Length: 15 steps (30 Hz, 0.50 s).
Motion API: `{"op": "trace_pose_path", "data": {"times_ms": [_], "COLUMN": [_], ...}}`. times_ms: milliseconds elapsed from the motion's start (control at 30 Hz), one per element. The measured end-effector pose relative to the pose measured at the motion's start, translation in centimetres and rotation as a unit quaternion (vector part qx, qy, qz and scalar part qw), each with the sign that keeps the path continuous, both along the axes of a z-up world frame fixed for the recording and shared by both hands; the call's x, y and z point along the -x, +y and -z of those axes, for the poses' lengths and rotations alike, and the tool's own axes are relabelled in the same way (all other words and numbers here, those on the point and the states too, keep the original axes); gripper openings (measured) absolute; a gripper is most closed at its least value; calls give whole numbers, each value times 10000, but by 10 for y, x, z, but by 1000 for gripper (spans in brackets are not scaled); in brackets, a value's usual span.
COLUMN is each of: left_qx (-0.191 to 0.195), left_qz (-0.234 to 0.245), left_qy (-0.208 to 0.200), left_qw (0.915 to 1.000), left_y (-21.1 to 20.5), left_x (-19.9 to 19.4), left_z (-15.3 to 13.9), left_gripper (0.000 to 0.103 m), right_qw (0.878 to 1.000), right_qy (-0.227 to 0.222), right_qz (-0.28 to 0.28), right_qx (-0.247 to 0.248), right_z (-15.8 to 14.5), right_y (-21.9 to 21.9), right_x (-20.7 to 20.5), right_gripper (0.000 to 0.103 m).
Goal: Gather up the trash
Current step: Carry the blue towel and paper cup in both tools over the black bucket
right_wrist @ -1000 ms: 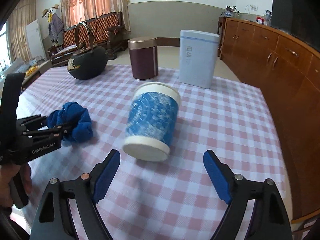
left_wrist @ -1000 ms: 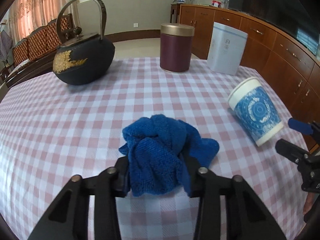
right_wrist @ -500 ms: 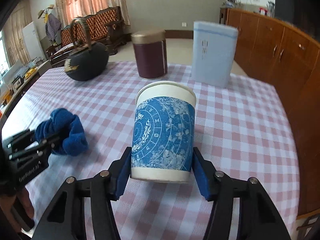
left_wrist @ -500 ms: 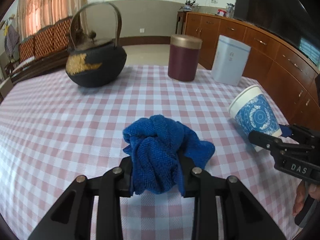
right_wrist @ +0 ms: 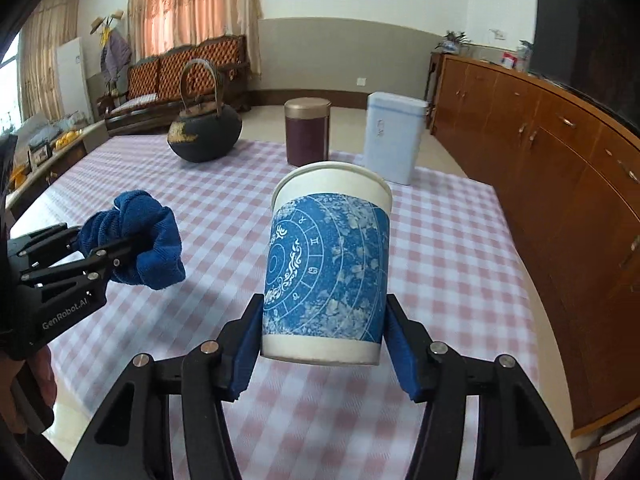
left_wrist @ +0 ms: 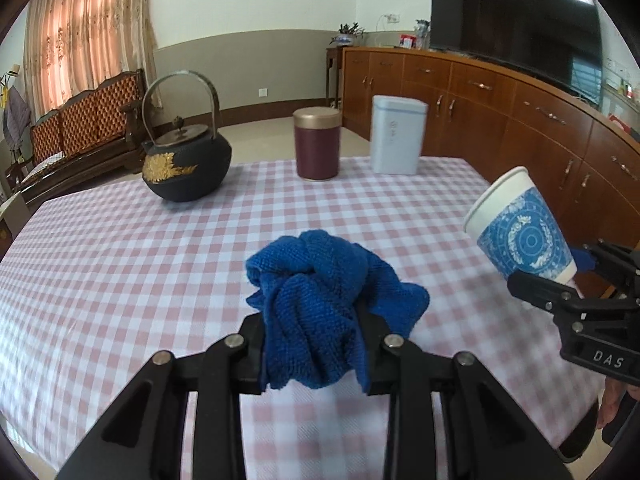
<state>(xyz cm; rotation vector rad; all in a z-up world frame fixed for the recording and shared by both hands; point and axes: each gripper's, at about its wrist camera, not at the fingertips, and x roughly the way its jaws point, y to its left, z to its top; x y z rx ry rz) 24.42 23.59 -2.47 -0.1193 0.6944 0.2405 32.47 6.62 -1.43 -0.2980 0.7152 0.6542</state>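
Right gripper (right_wrist: pixel 322 344) fingers clamped on paper cup (right_wrist: pixel 326 268), lifted above checkered counter (right_wrist: pixel 440 248). Left gripper (left_wrist: pixel 312 346) fingers closed on blue cloth (left_wrist: pixel 320 312), also raised. Step: carry-away. Next move, likely: bring both to trash bin, none visible.

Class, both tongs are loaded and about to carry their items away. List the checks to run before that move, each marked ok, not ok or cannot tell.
1. Right tongs shut on the blue-patterned paper cup: ok.
2. Cup clear of the pink checked tablecloth: ok.
3. Left tongs shut on the crumpled blue knitted cloth: ok.
4. Cloth lifted off the tablecloth: ok.
5. Cup empty inside: cannot tell.
6. Trash bin in view: not ok.
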Motion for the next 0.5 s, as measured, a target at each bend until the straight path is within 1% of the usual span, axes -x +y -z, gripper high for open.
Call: {"op": "trace_pose_path", "data": {"times_ms": [133,200,500], "left_qx": [19,-30,19], "left_qz": [87,189,515], "left_qy": [-88,-115,-221], "left_qw": [9999,9998,9984], "left_y": [-18,-30,-73], "left_x": [16,23,41], "left_z": [-9,-12,-23], "left_gripper": [32,32,32], "right_qw": [9999,9997,9976], "right_qy": [-107,-174,-366], "right_qz": [114,192,588], "right_qx": [-40,-42,-47], "right_z": [-8,-12,-28], "right_y": [-24,-38,-102], "right_x": [22,33,72], "right_gripper": [59,59,59]}}
